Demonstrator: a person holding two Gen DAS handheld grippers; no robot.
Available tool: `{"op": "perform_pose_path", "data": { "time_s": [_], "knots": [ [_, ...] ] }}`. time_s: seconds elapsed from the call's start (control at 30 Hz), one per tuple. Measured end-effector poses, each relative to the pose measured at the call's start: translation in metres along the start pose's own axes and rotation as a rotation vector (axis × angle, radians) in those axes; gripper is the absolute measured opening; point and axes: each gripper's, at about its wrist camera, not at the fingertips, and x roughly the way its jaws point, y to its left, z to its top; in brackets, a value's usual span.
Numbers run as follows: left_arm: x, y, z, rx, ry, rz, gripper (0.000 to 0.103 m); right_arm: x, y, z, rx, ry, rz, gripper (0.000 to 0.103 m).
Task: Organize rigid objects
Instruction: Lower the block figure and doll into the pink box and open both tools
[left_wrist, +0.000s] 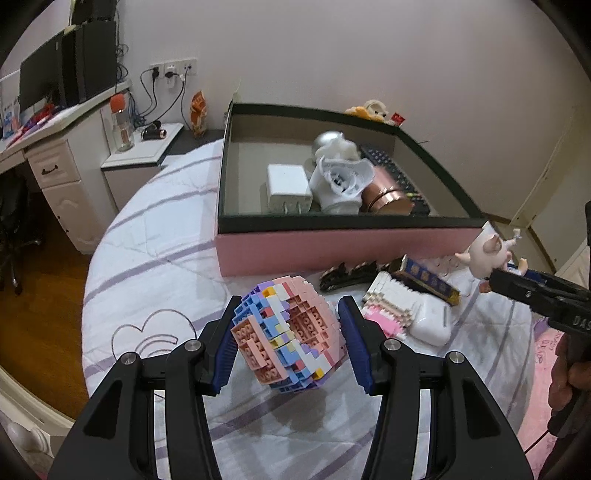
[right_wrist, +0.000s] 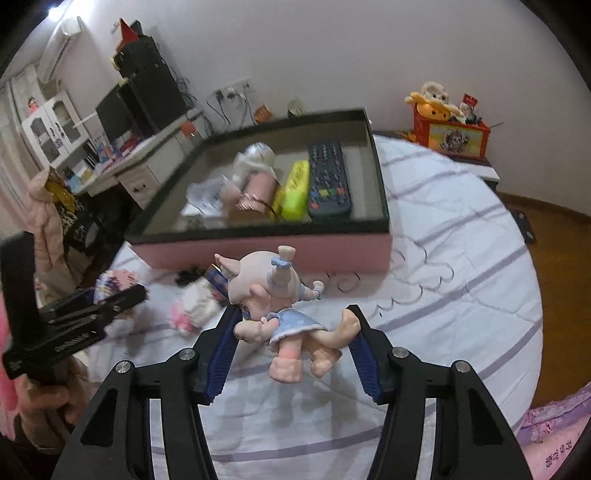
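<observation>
Left wrist view: my left gripper (left_wrist: 288, 341) is clamped on the brick ball (left_wrist: 286, 334), pads pressing both sides, ball lifted clear of the bedsheet (left_wrist: 155, 258). Right wrist view: my right gripper (right_wrist: 291, 345) has the doll (right_wrist: 280, 314) pinched between its pads, head against the left pad, a foot against the right one, doll lying sideways and off the sheet. The grip looks uneven, so I judge it could pivot or slip.

Step in hand, as I read it: carry both into the pink box (left_wrist: 332, 247). To do it well I'd lift each above the black rim before going forward, keep the doll level, and release low so nothing bounces.

Box already holds a charger (left_wrist: 288, 186), a white rose (left_wrist: 343, 177), a copper cylinder (left_wrist: 388, 194), a remote (right_wrist: 328, 181) and a yellow block (right_wrist: 295, 190). Free floor is at the near left, in front of the charger; that's where I'd aim the ball. The doll needs a gap near the remote, tight.

In the way: the near wall of the box, and loose stuff on the sheet just before it, namely white-pink bricks (left_wrist: 391, 306), an earbud case (left_wrist: 430, 325), a blue pack (left_wrist: 428, 280). Both grippers sit close together, so I'd go one at a time.
</observation>
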Motion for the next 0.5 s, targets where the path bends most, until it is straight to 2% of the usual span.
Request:
{"op": "perform_pose_path", "data": {
  "time_s": [0.2, 0.37, 0.5],
  "knots": [
    [-0.016, -0.004, 0.030, 0.025, -0.045, -0.006, 0.052, -0.016, 0.018, 0.029, -0.035, -0.062, 0.015, 0.058],
    [-0.027, -0.008, 0.074, 0.055, -0.105, -0.023, 0.052, -0.013, 0.020, 0.064, -0.035, -0.100, 0.011, 0.058],
    [-0.015, -0.012, 0.114, 0.075, -0.123, -0.026, 0.052, 0.000, 0.016, 0.094, -0.023, -0.114, 0.003, 0.058]
  ]
}}
